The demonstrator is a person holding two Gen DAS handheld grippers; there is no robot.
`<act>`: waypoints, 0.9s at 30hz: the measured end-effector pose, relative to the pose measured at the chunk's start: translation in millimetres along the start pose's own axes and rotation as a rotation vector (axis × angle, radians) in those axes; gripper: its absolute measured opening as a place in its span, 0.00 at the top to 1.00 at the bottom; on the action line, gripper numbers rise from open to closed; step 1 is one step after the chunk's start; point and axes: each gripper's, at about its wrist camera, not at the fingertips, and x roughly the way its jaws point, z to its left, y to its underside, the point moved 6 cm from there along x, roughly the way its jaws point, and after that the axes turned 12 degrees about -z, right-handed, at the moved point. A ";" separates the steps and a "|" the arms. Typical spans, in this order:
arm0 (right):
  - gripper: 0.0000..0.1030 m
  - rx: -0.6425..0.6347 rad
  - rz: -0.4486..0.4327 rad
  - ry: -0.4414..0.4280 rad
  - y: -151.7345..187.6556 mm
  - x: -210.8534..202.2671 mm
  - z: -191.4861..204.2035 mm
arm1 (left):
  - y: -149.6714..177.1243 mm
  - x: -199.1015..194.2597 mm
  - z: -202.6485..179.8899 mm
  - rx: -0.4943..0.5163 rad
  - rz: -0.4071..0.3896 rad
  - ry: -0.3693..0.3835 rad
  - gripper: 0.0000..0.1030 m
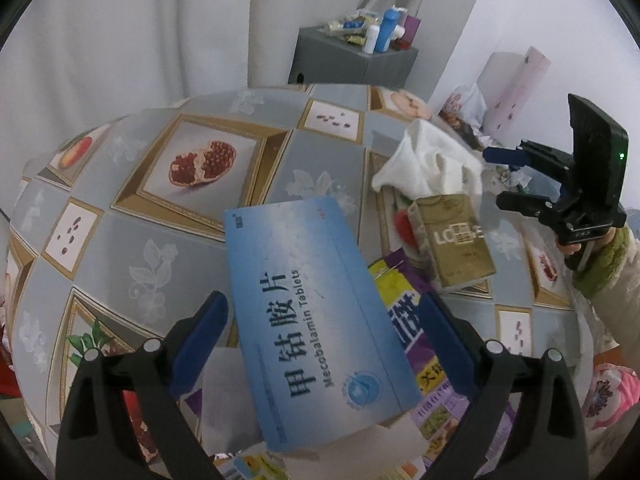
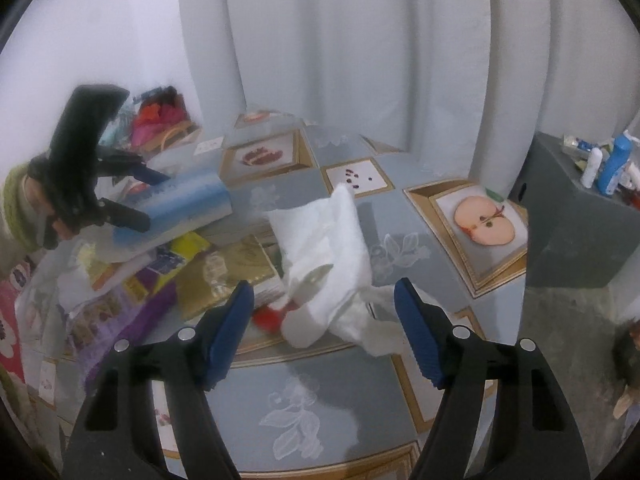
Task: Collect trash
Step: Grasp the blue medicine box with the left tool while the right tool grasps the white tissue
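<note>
Left tongs (image 1: 320, 320) stood apart astride blue tablet box (image 1: 316, 312), right tongs (image 2: 324, 308) apart, still narrowing around crumpled white tissue (image 2: 332, 248), fruit-print desk (image 2: 304, 392).

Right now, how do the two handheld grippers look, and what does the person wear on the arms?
Both the left gripper and the right gripper have black plastic frames with silver rivets and flat blue ribbed fingers. Seen from the left wrist, the right gripper carries a black block with a small green light. At the wrist sits a fuzzy green cuff over a cream sleeve.
</note>
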 end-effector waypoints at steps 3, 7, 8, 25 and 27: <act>0.37 0.004 0.021 0.000 5.0 6.6 -3.1 | 2.1 6.8 -0.3 0.014 0.026 -0.030 0.09; 0.50 0.008 0.033 0.008 9.8 8.7 -6.3 | 4.9 9.2 -0.1 0.026 0.040 -0.053 0.13; 0.55 0.006 0.034 0.012 10.7 8.5 -7.1 | 5.5 10.3 0.4 0.030 0.047 -0.060 0.14; 0.95 0.027 0.057 0.018 17.8 0.8 -11.7 | 5.5 6.0 7.7 -0.014 0.025 -0.091 0.25; 0.96 0.028 0.053 0.014 17.8 -2.2 -11.0 | 4.4 2.1 9.6 -0.023 0.013 -0.091 0.25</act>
